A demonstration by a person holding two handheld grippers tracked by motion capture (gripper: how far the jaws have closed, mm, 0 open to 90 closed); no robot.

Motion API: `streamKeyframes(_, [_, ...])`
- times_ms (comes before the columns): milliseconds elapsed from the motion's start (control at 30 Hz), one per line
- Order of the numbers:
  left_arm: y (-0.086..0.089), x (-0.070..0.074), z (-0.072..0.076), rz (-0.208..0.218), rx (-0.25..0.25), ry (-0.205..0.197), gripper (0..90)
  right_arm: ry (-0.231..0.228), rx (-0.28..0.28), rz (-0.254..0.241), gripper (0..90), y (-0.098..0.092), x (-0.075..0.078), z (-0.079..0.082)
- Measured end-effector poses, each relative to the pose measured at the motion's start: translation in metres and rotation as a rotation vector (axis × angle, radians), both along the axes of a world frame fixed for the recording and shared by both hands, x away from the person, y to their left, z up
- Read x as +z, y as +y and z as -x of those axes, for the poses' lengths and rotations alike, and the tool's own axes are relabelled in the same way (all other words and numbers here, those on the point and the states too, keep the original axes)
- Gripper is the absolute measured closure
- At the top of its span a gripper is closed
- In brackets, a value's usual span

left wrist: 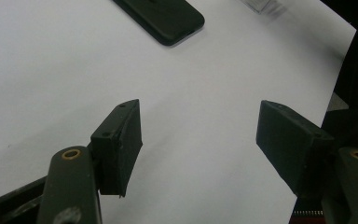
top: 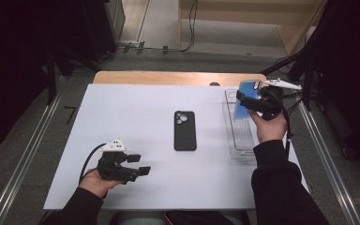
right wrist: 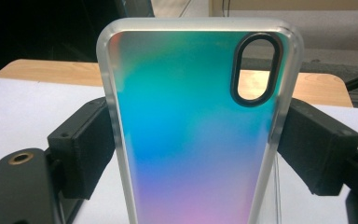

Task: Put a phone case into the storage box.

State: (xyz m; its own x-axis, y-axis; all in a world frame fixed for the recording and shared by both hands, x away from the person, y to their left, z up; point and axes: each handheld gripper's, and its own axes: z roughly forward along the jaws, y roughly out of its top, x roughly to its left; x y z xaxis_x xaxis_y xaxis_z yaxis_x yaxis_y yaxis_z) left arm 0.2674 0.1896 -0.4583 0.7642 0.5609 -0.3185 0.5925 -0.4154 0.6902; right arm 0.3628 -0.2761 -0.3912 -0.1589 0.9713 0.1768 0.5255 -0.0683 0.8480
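A black phone (top: 185,130) lies face down in the middle of the white table top (top: 131,112); its lower end (left wrist: 165,18) shows in the left gripper view. My left gripper (top: 139,165) rests at the near left, open, with bare table between its pads (left wrist: 123,140). My right gripper (top: 244,102) is raised over a clear tray (top: 238,136) at the right, shut on an iridescent blue-green phone case (top: 244,99). In the right gripper view the case (right wrist: 191,140) stands upright, clamped by its two long edges, its camera cutout (right wrist: 255,70) at the upper right.
A wooden table edge (top: 178,77) runs behind the white top. Cables and dark stands sit on the floor beyond and to the right. Metal rails (top: 23,159) flank the table on both sides.
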Motion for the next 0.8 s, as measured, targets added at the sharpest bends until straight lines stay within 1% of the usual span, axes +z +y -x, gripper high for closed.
streamKeyframes(67, [0.000,0.000,0.000,0.001,0.002,0.004,31.5,0.014,-0.010,0.000,14.5,-0.001,-0.003,-0.008])
streamKeyframes(167, [0.000,0.000,0.000,-0.001,0.003,0.001,31.5,0.041,-0.018,-0.012,14.5,-0.005,-0.006,-0.019])
streamKeyframes(233, [0.000,0.000,0.000,0.001,0.004,0.001,31.5,0.059,-0.024,-0.005,14.5,-0.006,-0.007,-0.026])
streamKeyframes(300, [0.000,-0.001,0.000,0.000,0.002,0.005,31.5,0.053,-0.029,0.008,14.5,-0.006,-0.009,-0.032])
streamKeyframes(367, [0.000,0.000,0.000,-0.003,0.003,0.005,31.5,0.045,-0.033,0.005,14.5,-0.007,-0.010,-0.038])
streamKeyframes(467, [0.001,0.000,0.000,0.001,0.003,0.002,31.5,0.045,-0.041,0.016,14.5,-0.006,-0.013,-0.048])
streamKeyframes(533, [0.001,0.000,0.000,0.001,0.005,0.002,31.5,0.049,-0.033,0.019,14.4,-0.005,-0.016,-0.054])
streamKeyframes(633, [0.001,0.000,0.000,0.001,0.005,0.003,31.5,0.078,-0.037,0.015,14.3,-0.005,-0.019,-0.064])
streamKeyframes(733, [0.001,-0.001,0.000,0.003,0.002,0.005,31.5,0.056,-0.048,0.046,14.3,-0.003,-0.025,-0.071])
streamKeyframes(800, [0.001,-0.001,0.000,0.001,0.002,0.006,31.5,0.054,-0.057,0.040,14.2,-0.004,-0.029,-0.075])
